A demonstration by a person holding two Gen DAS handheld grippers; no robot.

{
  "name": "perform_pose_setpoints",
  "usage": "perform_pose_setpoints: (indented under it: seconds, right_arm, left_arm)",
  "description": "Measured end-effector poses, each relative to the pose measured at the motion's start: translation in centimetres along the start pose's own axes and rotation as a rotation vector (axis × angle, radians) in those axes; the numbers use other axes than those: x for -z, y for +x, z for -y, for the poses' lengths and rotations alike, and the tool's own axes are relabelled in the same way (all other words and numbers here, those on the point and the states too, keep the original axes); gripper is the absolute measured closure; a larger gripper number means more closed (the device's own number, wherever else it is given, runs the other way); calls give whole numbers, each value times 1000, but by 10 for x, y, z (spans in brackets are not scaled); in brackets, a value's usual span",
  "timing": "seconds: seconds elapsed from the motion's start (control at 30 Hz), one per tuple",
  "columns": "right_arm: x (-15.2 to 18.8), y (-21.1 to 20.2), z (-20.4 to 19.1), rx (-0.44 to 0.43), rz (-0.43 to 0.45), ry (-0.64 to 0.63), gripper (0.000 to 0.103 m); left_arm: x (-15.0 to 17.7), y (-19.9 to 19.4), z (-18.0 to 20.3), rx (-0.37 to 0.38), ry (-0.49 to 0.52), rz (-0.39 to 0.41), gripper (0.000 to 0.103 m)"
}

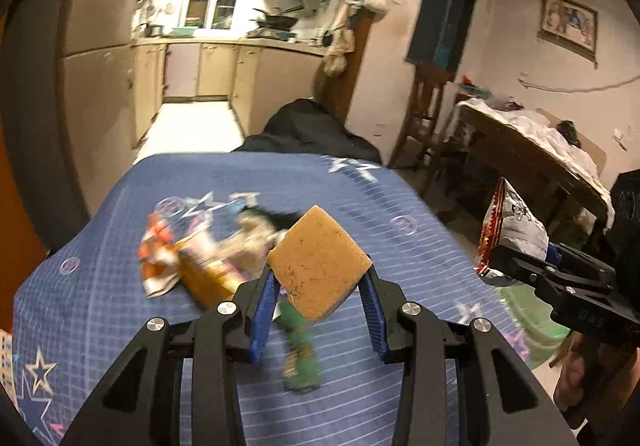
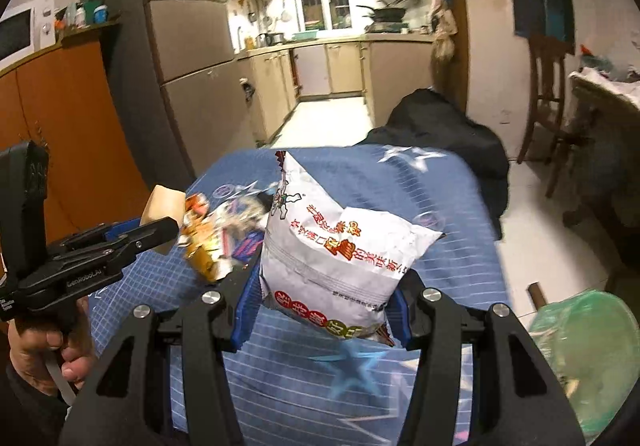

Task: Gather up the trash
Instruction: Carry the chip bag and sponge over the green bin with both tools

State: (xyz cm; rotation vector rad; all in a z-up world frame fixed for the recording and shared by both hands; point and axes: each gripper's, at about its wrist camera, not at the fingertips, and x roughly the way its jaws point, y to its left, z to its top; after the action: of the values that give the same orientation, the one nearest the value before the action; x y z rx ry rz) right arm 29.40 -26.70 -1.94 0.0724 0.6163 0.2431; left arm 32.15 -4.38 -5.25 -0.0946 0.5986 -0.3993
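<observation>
My left gripper is shut on a tan sponge and holds it above the blue star-print tablecloth. The same gripper and sponge show at the left of the right wrist view. My right gripper is shut on a white snack bag with red print, lifted over the table. In the left wrist view that gripper and bag show at the right. A pile of wrappers lies on the table, and a green wrapper lies below the sponge.
A bin lined with a green bag stands on the floor right of the table, also in the left wrist view. A black bag lies behind the table. A wooden chair and a cluttered table stand at right.
</observation>
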Motion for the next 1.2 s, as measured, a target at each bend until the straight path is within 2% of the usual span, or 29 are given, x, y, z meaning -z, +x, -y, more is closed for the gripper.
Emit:
perform_pose_setpoints:
  seconds: [0.13,0.33,0.63,0.8,0.9,1.2]
  right_arm:
    - [-11,-26,34,61,21,8,52]
    - [-19,-62,91,162,30,47,52]
    - [-5,-102,183,287,-31,132,52]
    - [7,-113,236,328,-92,197,52]
    - [19,-115,269,334,-143,253,52]
    - [58,-97,326,321,-302,350,52]
  left_arm:
    - [-18,10,50,50,53,5,63]
    - [-38,37,130,139,116,-33,63]
    - [-61,76,256,267,223,-78,62]
    - [-56,109,326,330,298,-139,62]
    - [-48,138,368,362,335,-203,62]
    - [-10,225,425,359,395,-365,62]
